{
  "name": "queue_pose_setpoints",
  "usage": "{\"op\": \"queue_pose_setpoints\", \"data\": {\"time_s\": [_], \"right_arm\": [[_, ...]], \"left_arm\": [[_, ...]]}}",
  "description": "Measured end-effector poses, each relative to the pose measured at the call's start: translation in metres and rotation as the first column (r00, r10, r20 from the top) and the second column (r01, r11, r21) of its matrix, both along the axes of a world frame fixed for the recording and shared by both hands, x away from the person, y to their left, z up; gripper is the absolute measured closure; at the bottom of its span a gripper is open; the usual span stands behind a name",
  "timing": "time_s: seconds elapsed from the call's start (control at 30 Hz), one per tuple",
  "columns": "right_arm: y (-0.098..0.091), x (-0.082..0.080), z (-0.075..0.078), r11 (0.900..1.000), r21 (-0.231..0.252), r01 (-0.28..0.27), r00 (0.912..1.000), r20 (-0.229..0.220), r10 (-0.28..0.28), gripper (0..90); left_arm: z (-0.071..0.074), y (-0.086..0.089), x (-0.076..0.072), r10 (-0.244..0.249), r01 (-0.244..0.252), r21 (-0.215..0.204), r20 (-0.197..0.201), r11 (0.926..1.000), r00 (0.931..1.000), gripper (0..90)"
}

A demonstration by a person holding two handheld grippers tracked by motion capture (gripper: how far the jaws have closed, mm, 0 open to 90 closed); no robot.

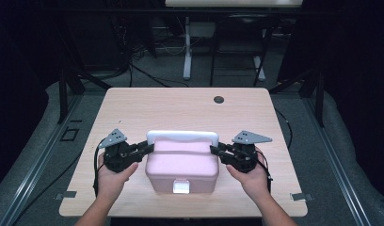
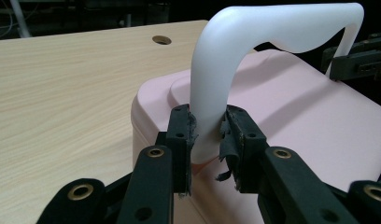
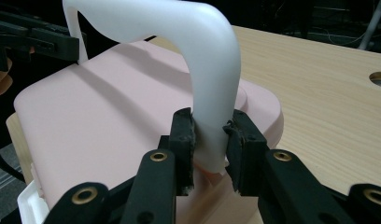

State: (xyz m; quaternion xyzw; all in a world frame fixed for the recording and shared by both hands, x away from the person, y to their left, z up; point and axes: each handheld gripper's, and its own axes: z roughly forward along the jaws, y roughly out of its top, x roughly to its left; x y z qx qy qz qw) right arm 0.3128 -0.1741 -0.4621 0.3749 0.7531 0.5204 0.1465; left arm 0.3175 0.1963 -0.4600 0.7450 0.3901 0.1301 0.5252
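While both grippers hold the handle, the scene reads, left to right:

Table: light wood-grain table [image 1: 133, 113], round cable hole [image 1: 219, 99] near its far edge, right of centre.

Left hand: the person's left hand [image 1: 110, 176] comes in from the near edge and carries the left gripper [image 1: 148, 147], jaws pointing right toward the box. A grey three-cornered plate sits on top of it.

Left gripper jaws: closed on the left leg of the handle; in the left gripper view the left gripper [image 2: 208, 135] has both black pads pressed flat against the white leg just above the lid. The right pad's rubber is frayed.

Box: pink plastic carry box [image 1: 180, 167] stands near the middle of the table, toward the near edge, lid down. White latch [image 1: 181, 186] on its near face.

Handle: white handle [image 1: 181, 136] stands upright over the far part of the lid, arching from left side to right side.

Right gripper jaws: the right gripper [image 1: 213, 150] points left and is clamped on the right leg of the handle; in the right gripper view the right gripper [image 3: 209, 137] has its pads tight against both sides of the leg, low down by the lid.

Right hand: the right hand [image 1: 251, 179] enters from the near edge, right of the box.
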Motion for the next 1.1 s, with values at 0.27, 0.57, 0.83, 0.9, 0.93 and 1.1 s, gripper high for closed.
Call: {"op": "queue_pose_setpoints", "data": {"time_s": [0.27,0.57,0.83,0.9,0.93,1.1], "right_arm": [[-0.002,0.001,0.001,0.9997,0.025,0.006,1.0,0.003,-0.006,73.5],[-0.002,0.004,0.01,0.9988,0.047,0.012,0.9999,0.002,-0.013,73.6],[-0.003,0.01,0.019,0.9974,0.07,0.018,0.9998,-0.003,-0.018,73.7],[-0.003,0.011,0.019,0.9968,0.078,0.017,0.9998,-0.01,-0.016,73.7],[-0.003,0.012,0.02,0.9969,0.077,0.018,0.9997,-0.016,-0.017,73.7],[-0.002,0.013,0.023,0.9975,0.069,0.013,0.9998,-0.018,-0.012,73.8]], "left_arm": [[0.004,0.0,0.0,0.005,-0.005,-0.012,0.004,0.9999,1.0,72.9],[0.013,0.0,0.003,0.008,-0.008,-0.021,0.0,0.9998,1.0,73.0],[0.02,0.002,0.005,0.01,-0.01,-0.034,0.004,0.9994,0.9999,72.8],[0.019,0.002,0.006,0.012,-0.011,-0.041,0.008,0.9991,0.9999,72.5],[0.019,0.002,0.007,0.01,-0.01,-0.044,0.007,0.999,0.9999,72.2],[0.023,0.006,0.003,0.011,-0.01,-0.054,0.012,0.9985,0.9999,68.8]]}}
